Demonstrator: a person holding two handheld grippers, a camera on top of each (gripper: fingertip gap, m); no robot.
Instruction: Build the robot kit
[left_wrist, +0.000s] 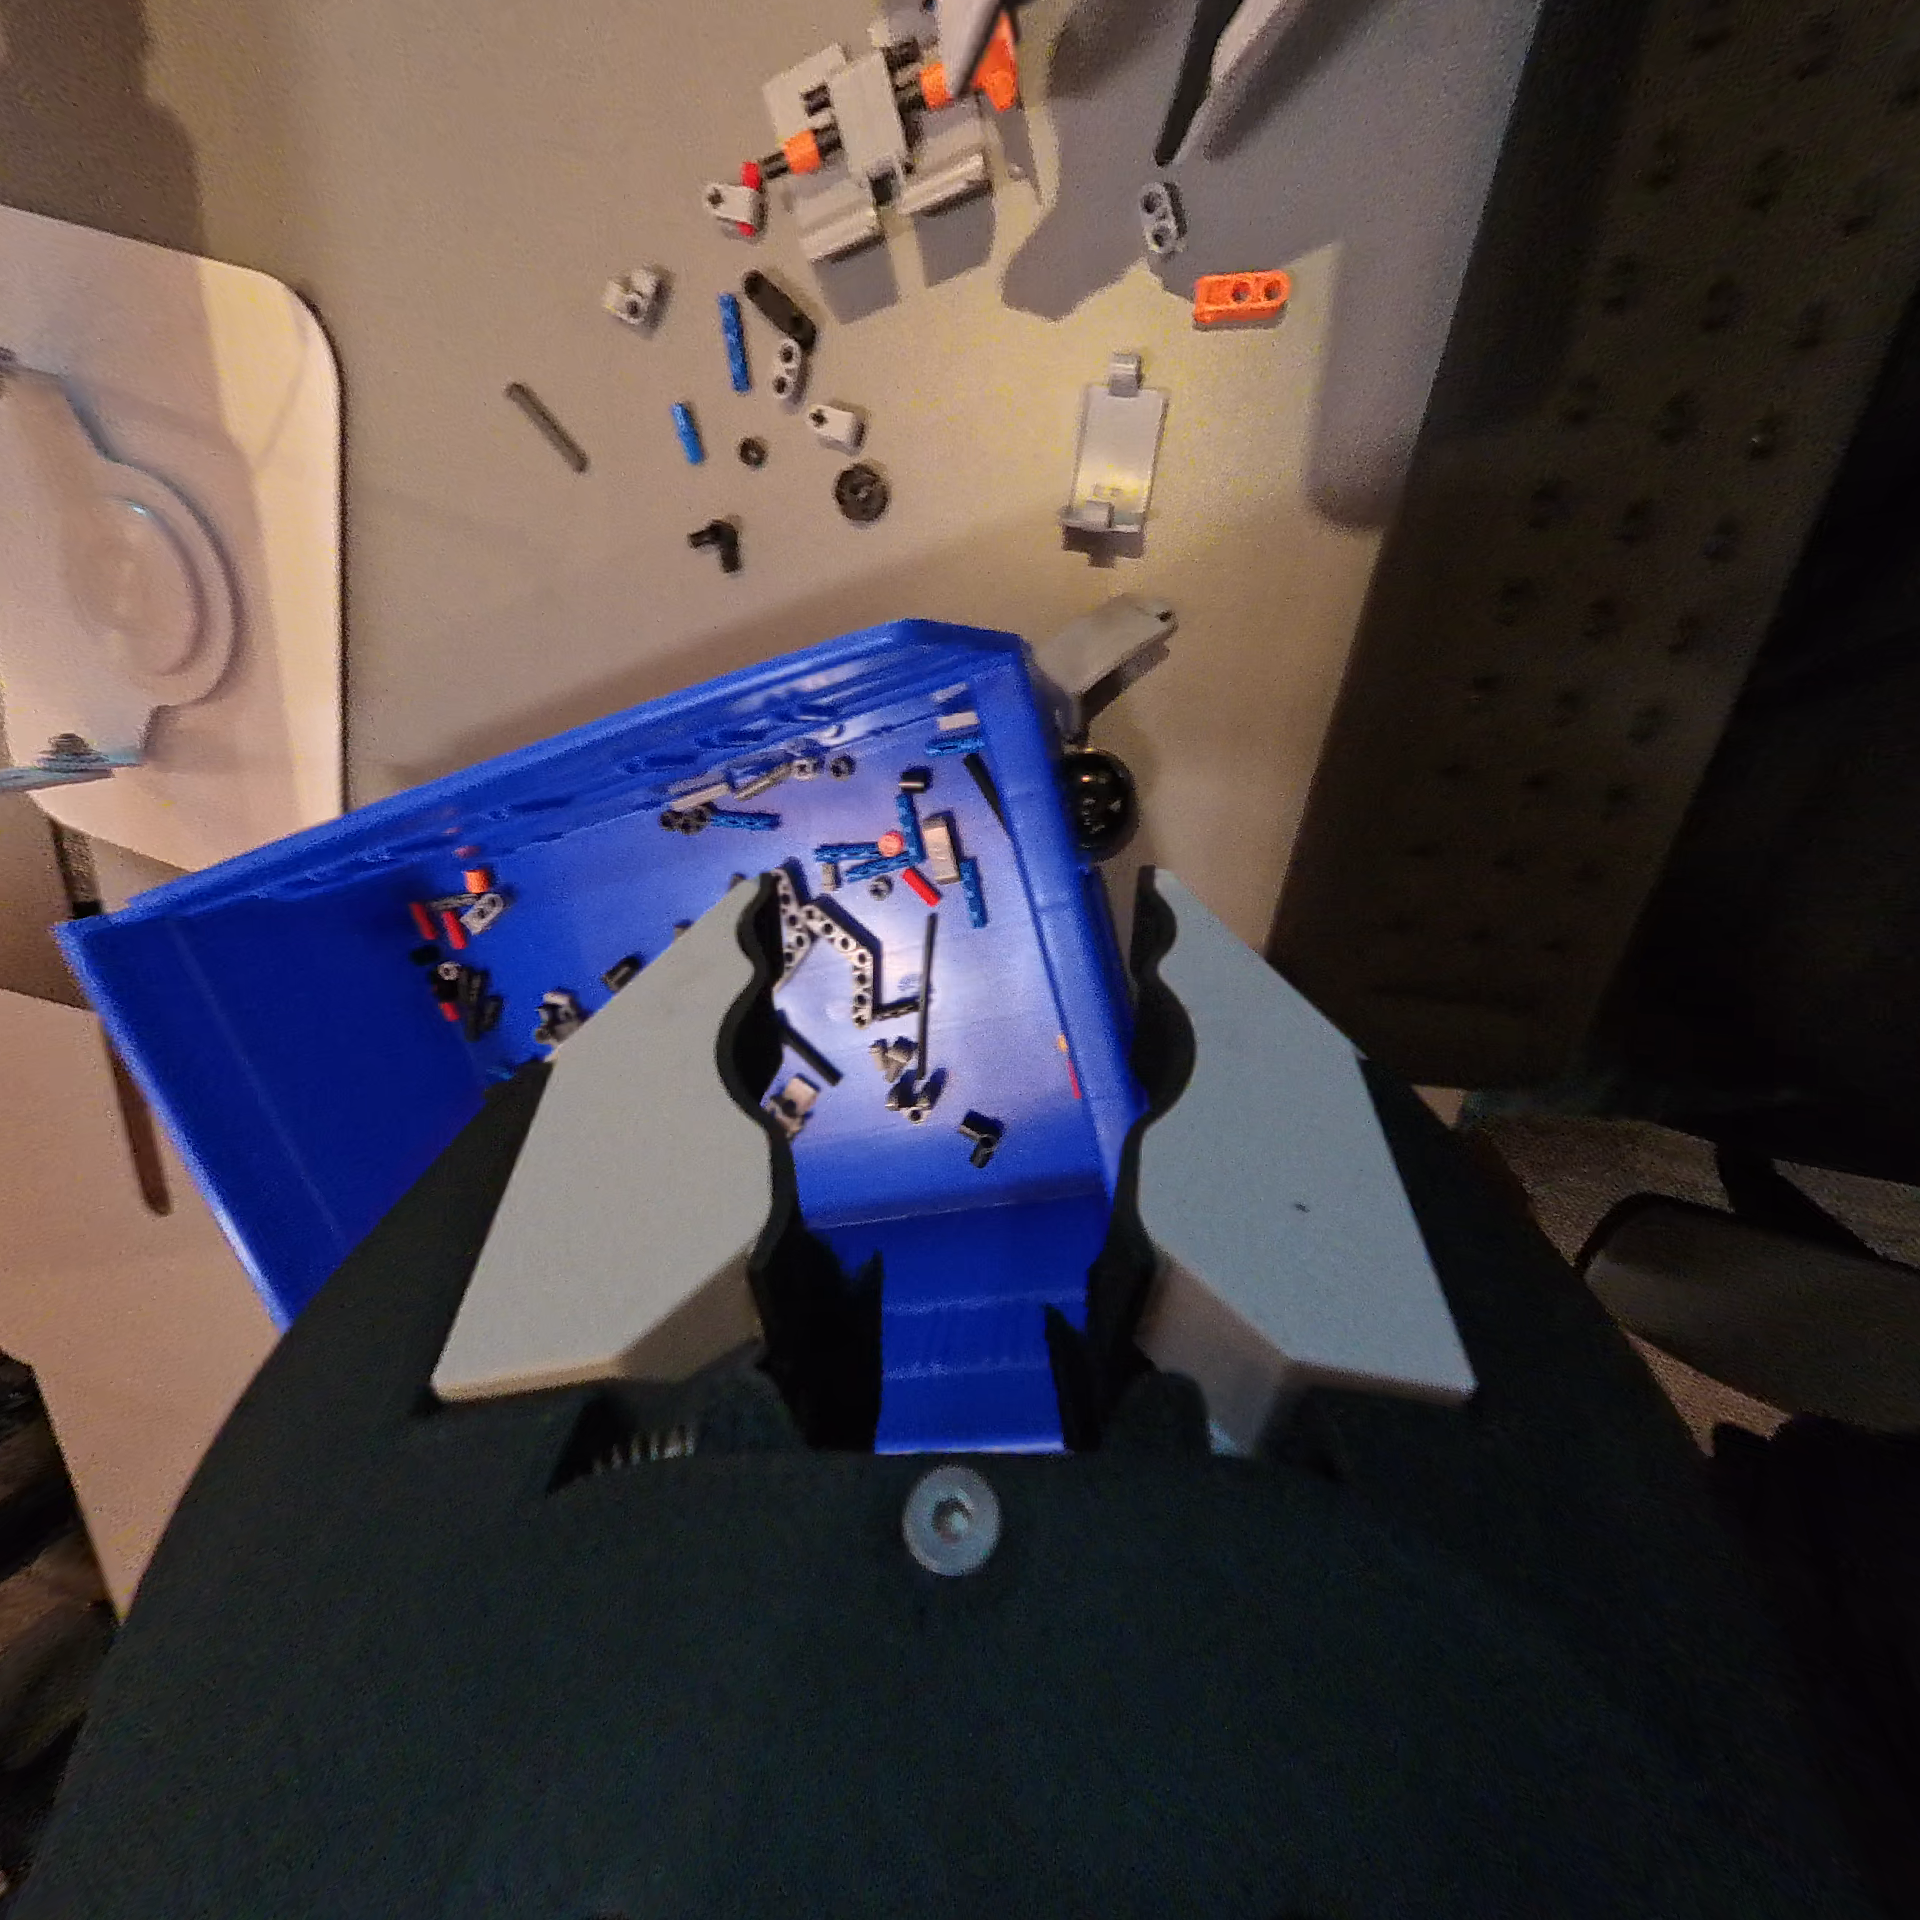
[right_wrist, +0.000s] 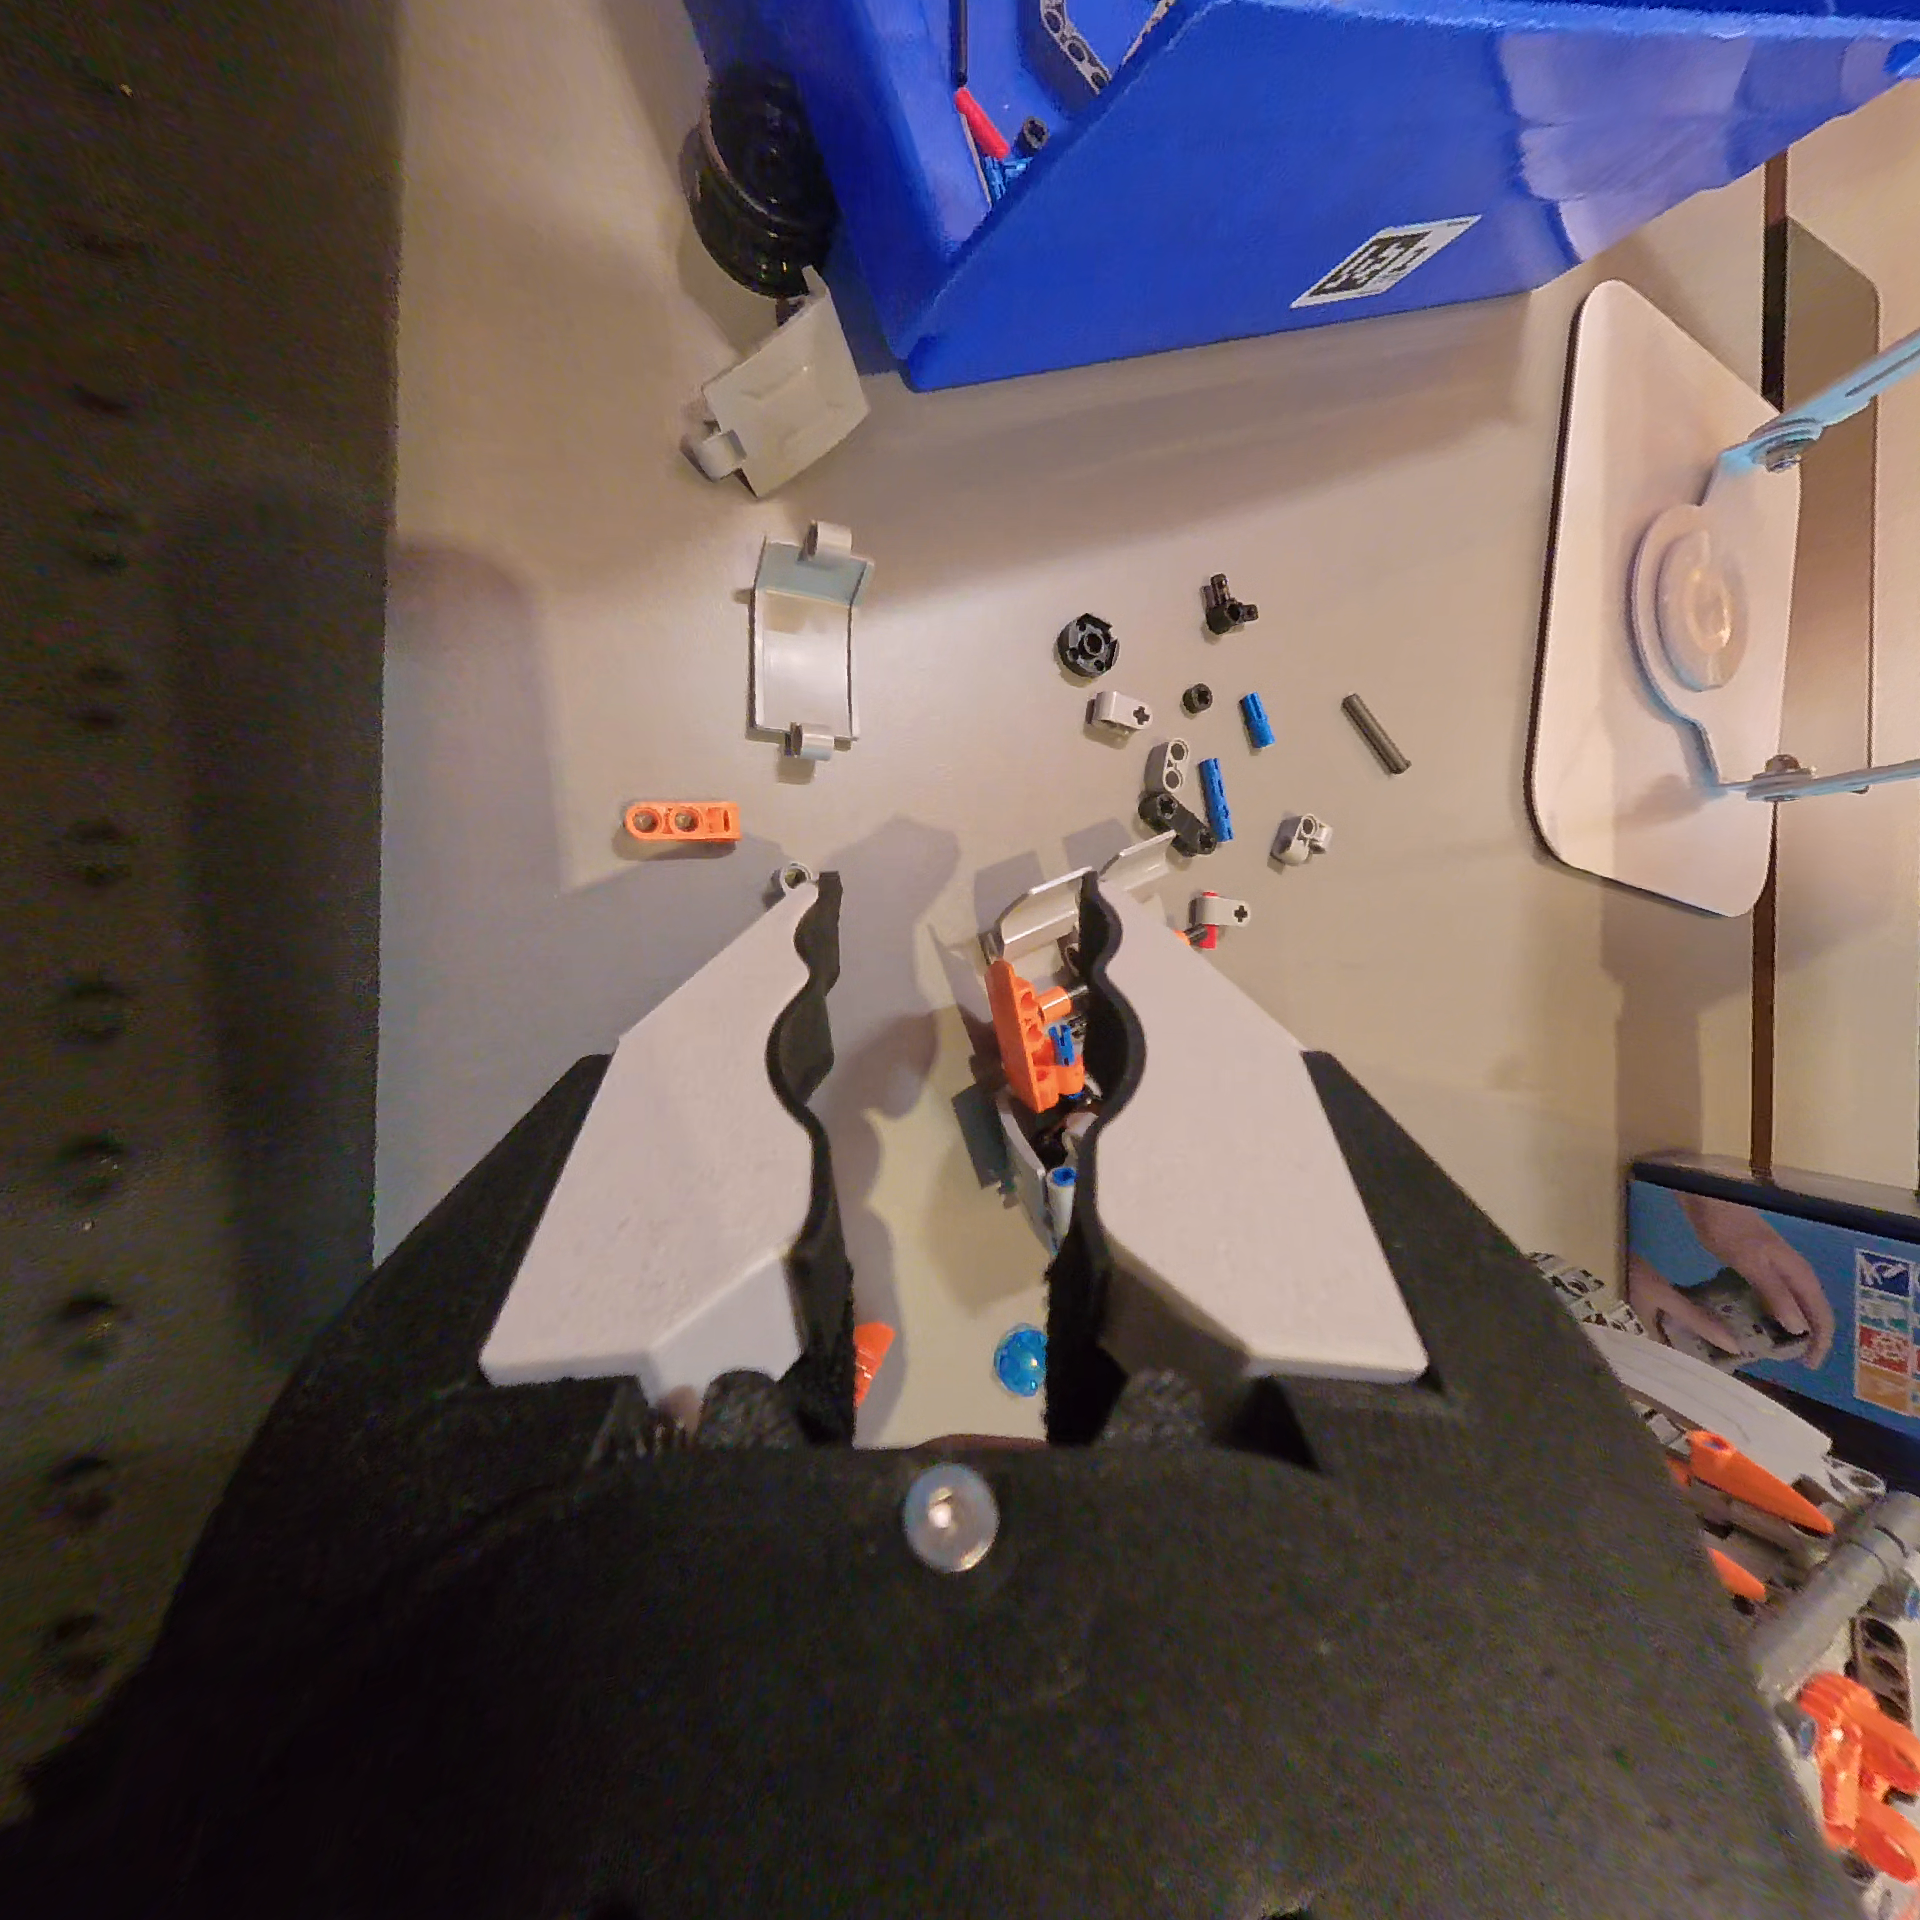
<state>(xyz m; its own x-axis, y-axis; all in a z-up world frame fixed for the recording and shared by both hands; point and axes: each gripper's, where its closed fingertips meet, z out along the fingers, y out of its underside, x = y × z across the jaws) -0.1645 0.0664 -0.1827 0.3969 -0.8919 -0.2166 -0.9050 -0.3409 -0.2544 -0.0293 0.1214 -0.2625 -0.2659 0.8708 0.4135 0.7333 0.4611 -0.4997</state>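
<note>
Left tongs (left_wrist: 951, 904) spread, straddling the right wall of the tilted blue bin (left_wrist: 312, 1039); loose parts inside. Right tongs (right_wrist: 951, 894) spread over the table (right_wrist: 1039, 468); grey-orange assembly (right_wrist: 1023, 1039) against the right finger, not pinched. Orange beam (right_wrist: 684, 821) beyond left fingertip.

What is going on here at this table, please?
A person works with two hand-held grippers over a table of small building-toy parts. The left hand-held gripper is open above a tilted blue bin holding loose pieces. The right hand-held gripper is open around a small grey and orange assembly on the table. Loose parts lie nearby: an orange beam, a curved grey panel and a black wheel beside the bin.
</note>
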